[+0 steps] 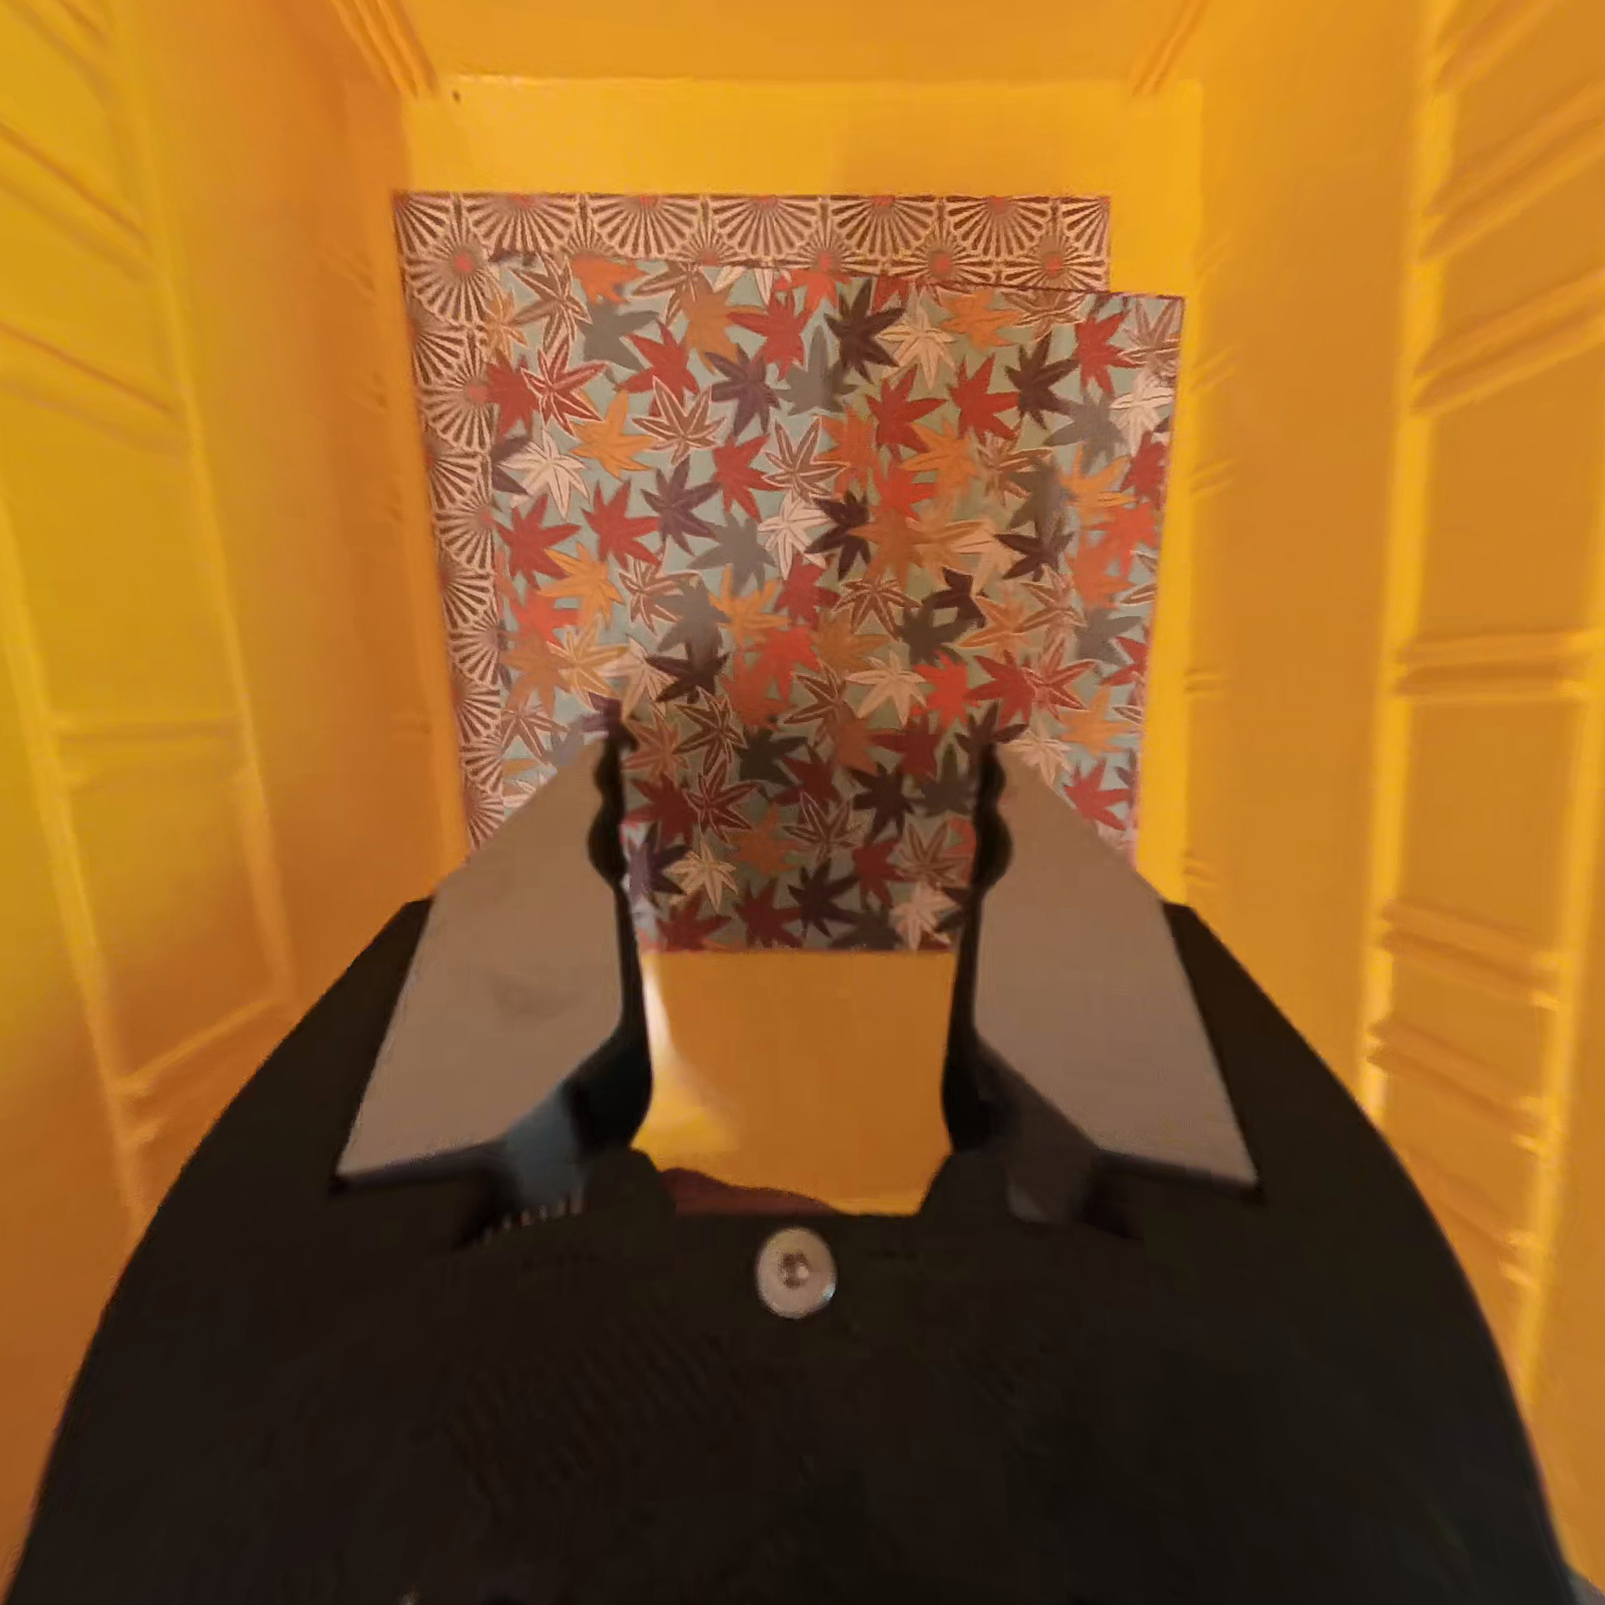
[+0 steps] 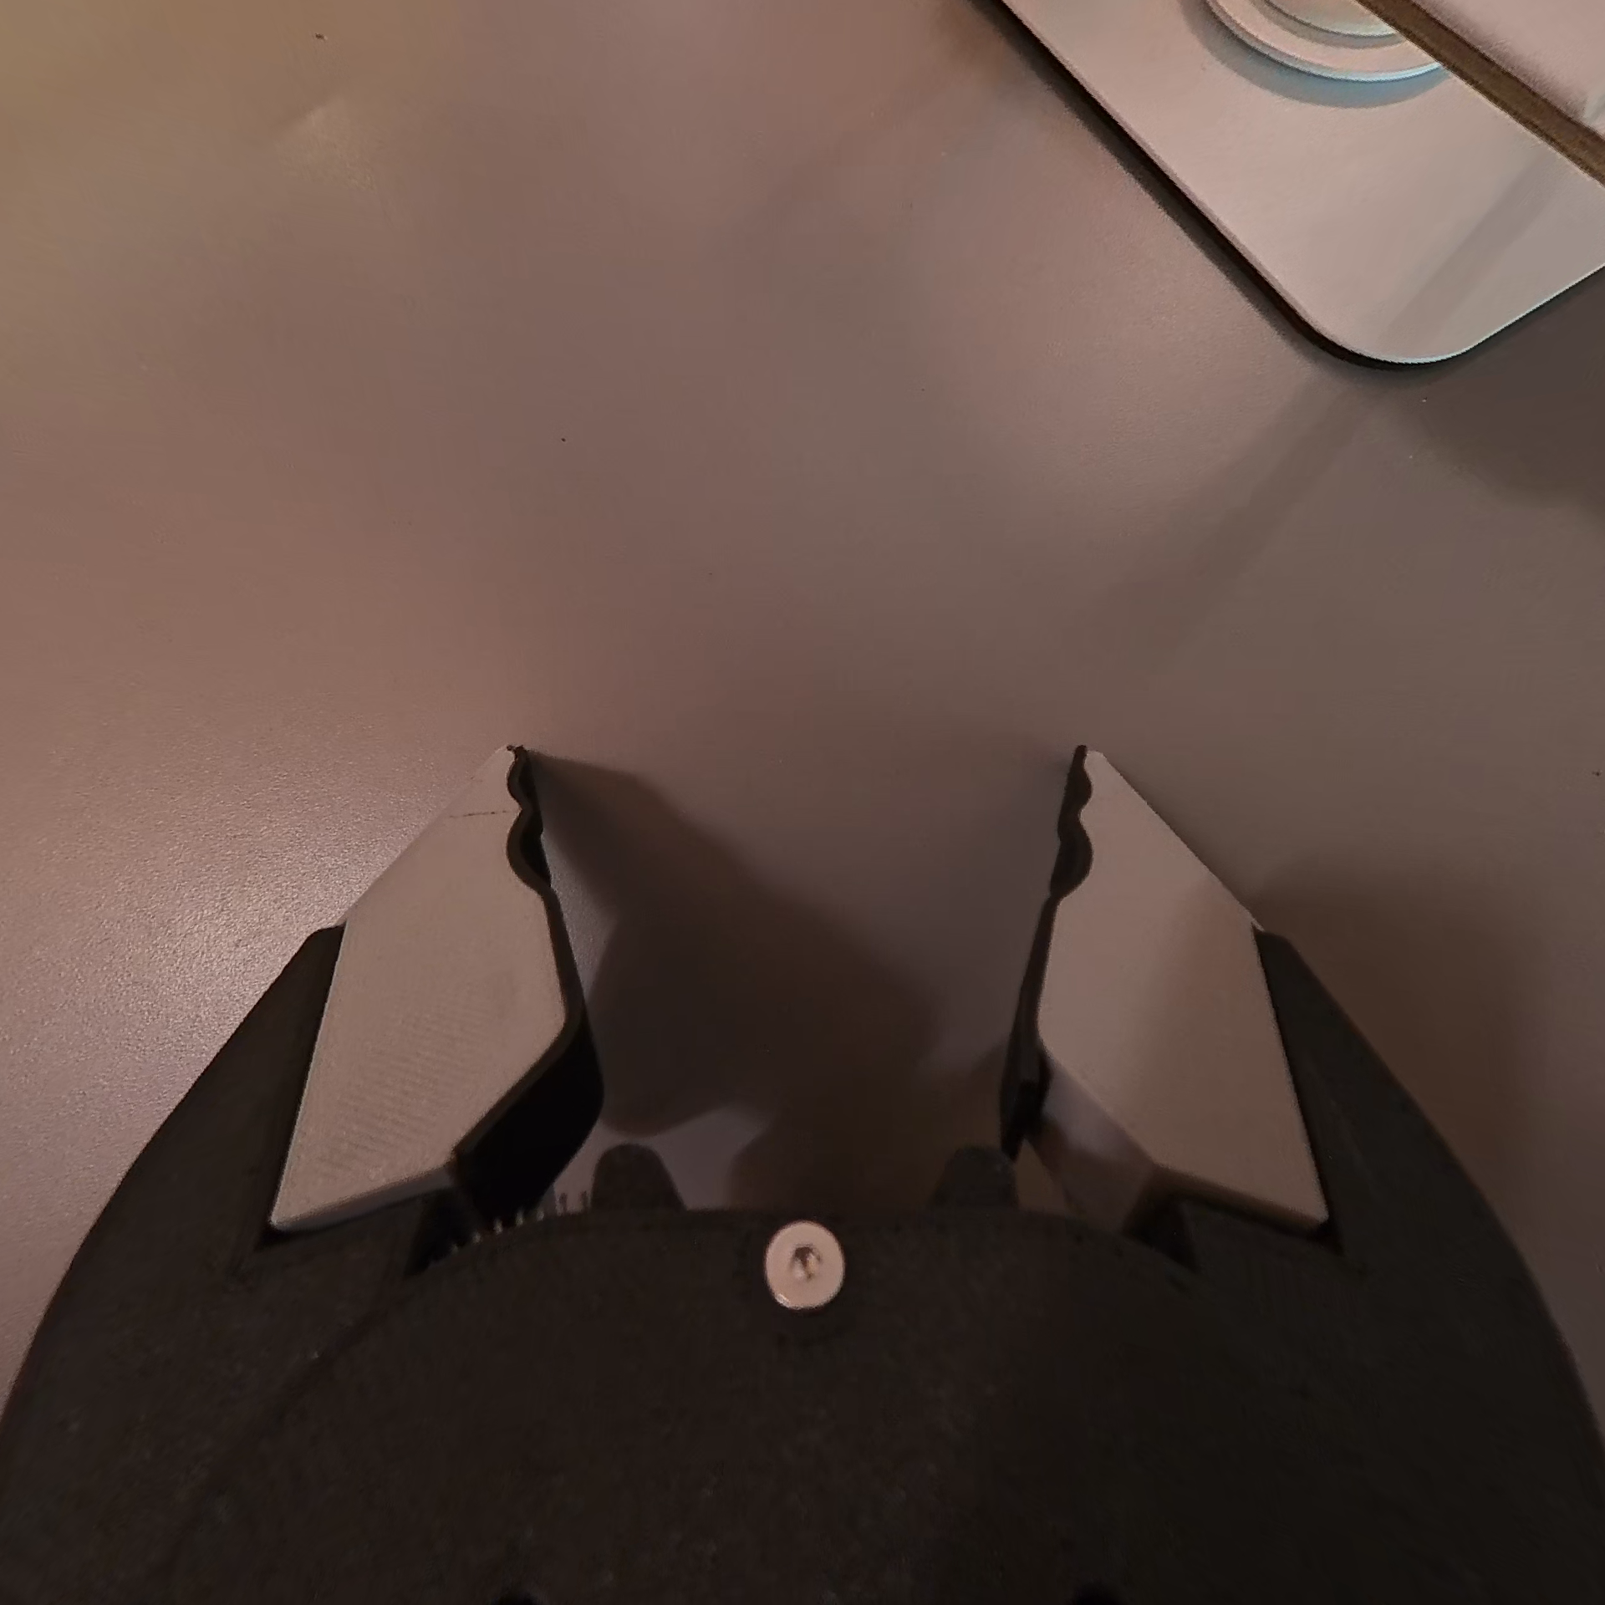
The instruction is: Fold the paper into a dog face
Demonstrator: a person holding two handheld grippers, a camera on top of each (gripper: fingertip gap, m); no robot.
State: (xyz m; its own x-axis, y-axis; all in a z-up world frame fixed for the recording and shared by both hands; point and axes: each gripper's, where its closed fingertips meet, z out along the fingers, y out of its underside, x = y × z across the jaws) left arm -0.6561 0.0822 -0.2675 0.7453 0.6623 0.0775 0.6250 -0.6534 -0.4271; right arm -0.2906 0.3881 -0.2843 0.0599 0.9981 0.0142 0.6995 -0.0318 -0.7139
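Bin (image 1: 260, 608) of yellow plastic, ribbed along its side walls, fills the left wrist view and holds the whole supply of paper; the grey table (image 2: 608, 391) fills the right wrist view and bears, at its upper right corner, only the silver-white base (image 2: 1355, 200) of some appliance or stand (what it belongs to cannot be told). Within the bin lie two flat square sheets: a fan-patterned sheet (image 1: 452, 486) underneath, showing only along its far and left borders, and the leaf-patterned paper (image 1: 834, 556) resting on top of it, shifted toward the right wall. Neither sheet shows a crease, a turned corner or any fold. The left gripper (image 1: 799, 764) hangs over the near part of the leaf-patterned paper with its jaws parted to a moderate gap and nothing between them; whether the tips touch the sheet cannot be told. The right gripper (image 2: 795, 764) hovers over bare table, jaws spread wide and empty. Judged from this arrangement, the task stands at its very start: a sheet has yet to be lifted out of the bin and laid on the table, and every fold of the dog face is left to do.
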